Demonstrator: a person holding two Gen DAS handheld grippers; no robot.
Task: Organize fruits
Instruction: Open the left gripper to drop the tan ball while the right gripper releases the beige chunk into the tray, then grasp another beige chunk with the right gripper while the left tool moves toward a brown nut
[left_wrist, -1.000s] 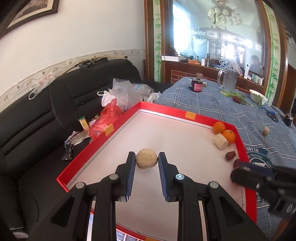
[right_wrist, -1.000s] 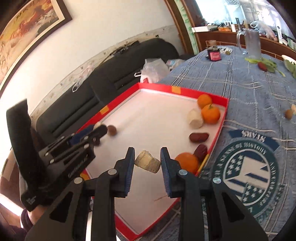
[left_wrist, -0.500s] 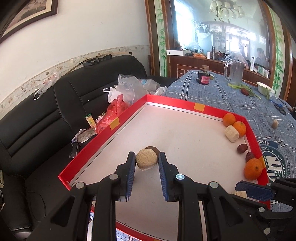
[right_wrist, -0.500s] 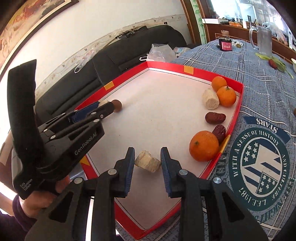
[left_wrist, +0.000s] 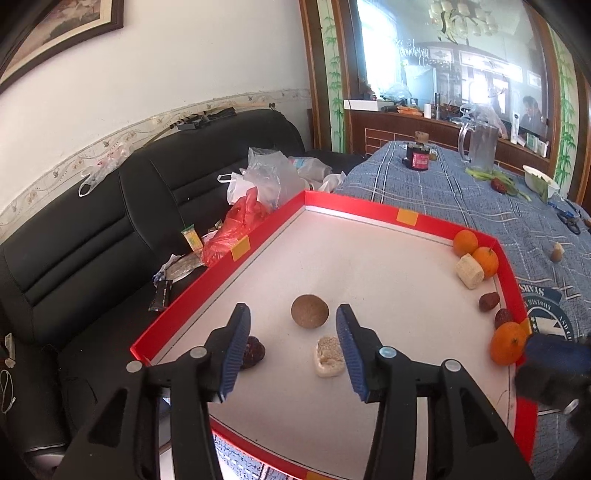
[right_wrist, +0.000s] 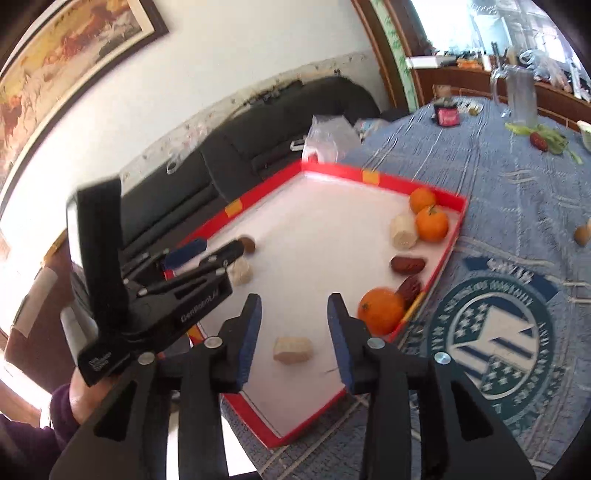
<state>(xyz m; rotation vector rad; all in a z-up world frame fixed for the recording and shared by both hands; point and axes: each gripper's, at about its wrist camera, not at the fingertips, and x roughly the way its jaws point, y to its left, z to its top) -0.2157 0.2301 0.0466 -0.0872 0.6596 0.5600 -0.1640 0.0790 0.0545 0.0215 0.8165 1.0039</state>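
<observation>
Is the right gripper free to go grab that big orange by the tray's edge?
Probably yes: the right gripper is open and empty, and the orange sits just beyond its right finger, nothing between.

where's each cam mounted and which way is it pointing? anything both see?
Left wrist: on the left gripper, looking along its open fingers over the red tray toward the sofa and table; the right gripper's tip shows at right.
Right wrist: on the right gripper, fingers open, facing the tray's near corner; the left gripper and the hand holding it show at left.
Shared: tray, oranges, sofa, table.
</observation>
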